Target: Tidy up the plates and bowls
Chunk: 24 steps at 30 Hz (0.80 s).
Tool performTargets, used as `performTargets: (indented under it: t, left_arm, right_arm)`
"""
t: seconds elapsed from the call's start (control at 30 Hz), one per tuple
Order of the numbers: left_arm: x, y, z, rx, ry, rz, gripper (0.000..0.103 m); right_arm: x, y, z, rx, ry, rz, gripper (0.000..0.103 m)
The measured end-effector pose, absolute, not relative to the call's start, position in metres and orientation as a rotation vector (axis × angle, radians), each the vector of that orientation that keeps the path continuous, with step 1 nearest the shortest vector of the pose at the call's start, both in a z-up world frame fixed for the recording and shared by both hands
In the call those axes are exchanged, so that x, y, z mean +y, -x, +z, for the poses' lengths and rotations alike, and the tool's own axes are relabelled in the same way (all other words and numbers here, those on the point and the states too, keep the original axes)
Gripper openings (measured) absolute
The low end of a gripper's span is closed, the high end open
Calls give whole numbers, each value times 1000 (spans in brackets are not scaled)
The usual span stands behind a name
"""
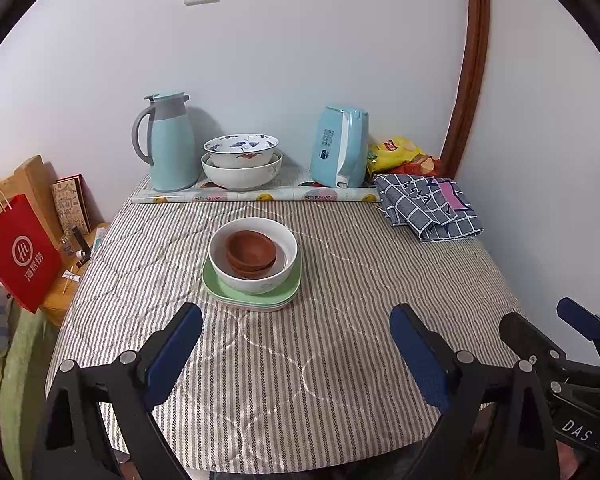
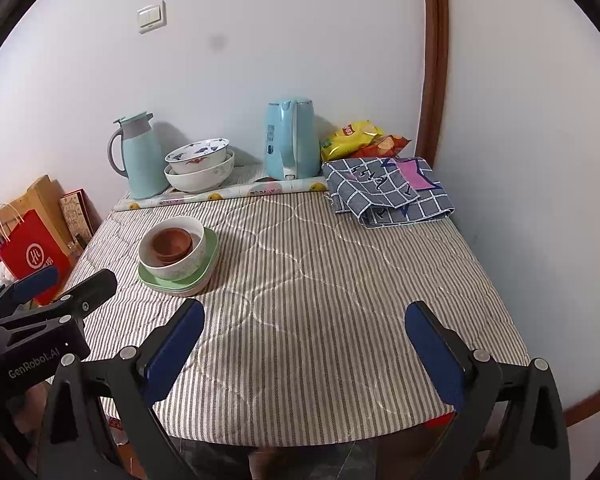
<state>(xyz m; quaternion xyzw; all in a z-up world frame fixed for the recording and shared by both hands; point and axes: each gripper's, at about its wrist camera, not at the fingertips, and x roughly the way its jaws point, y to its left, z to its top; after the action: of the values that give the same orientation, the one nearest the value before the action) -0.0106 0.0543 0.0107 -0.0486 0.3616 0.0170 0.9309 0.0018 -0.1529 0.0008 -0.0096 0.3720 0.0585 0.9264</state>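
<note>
Both the left gripper [image 1: 296, 344] and right gripper [image 2: 304, 340] hang wide apart and empty at the near edge, so honestly the risk is that tall mid-table stack: brown clay bowls [image 1: 251, 252] loose inside the white ceramic bowl [image 1: 256, 278] on green square plates [image 1: 216, 286] could slide if grabbed off-centre.

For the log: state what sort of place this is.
Probably a room in a home, with a small table used for tea and dishes: a quilted striped cover on the table, a thermos jug and electric kettle by the wall, and stacked bowls.
</note>
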Motion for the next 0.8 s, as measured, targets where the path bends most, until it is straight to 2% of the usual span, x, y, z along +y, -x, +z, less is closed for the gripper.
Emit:
performTargets:
  t: [0.8]
  left_arm:
    - [57,11,11,742,101,44,95]
  right_arm:
    - [-150,-1,0,768,13,127,99]
